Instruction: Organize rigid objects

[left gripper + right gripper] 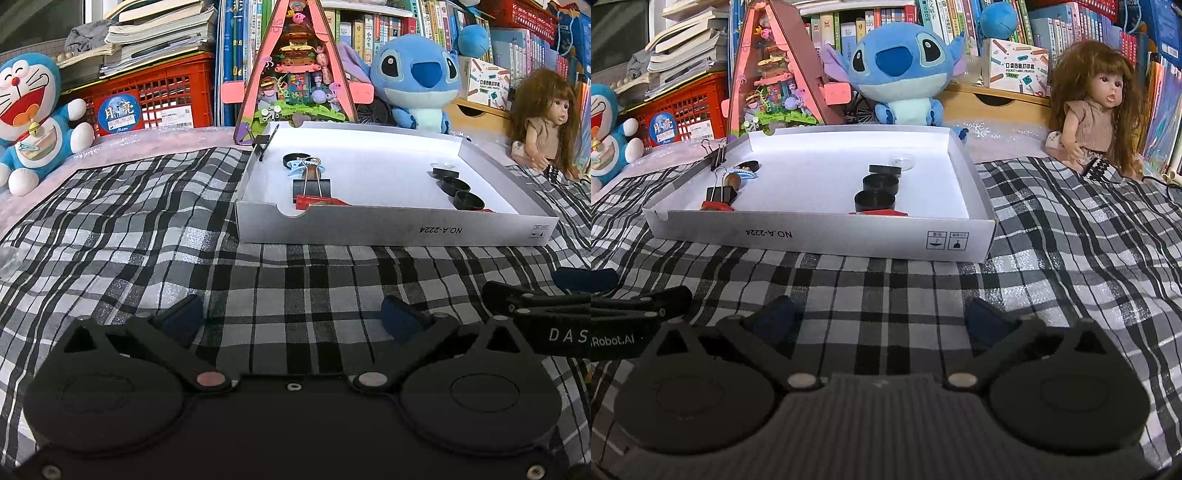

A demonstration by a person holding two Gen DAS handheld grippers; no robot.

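While both grippers hang over the checked cloth (147,229) on the near side of the white box lid (395,229), neither holds anything; the left gripper (291,319) has its blue-padded fingers spread wide with only cloth between them, and the right gripper (881,315) stands just as wide and just as empty, short of the lid's front wall. Inside the lid, toward its left wall, lie a black binder clip (312,184), a light blue clip (299,166) touching it, a black disc (293,158) behind that, and a red piece (317,202) against the front wall; toward the lid's right side three black caps (877,192) sit in a close row, with a clear cap (902,159) just behind them; a second binder clip (716,154) is pinched onto the lid's left wall. Behind the lid stand a pink triangular toy house (295,74) and a blue plush (417,77); a doll (1097,110) sits off the lid's right rear corner.
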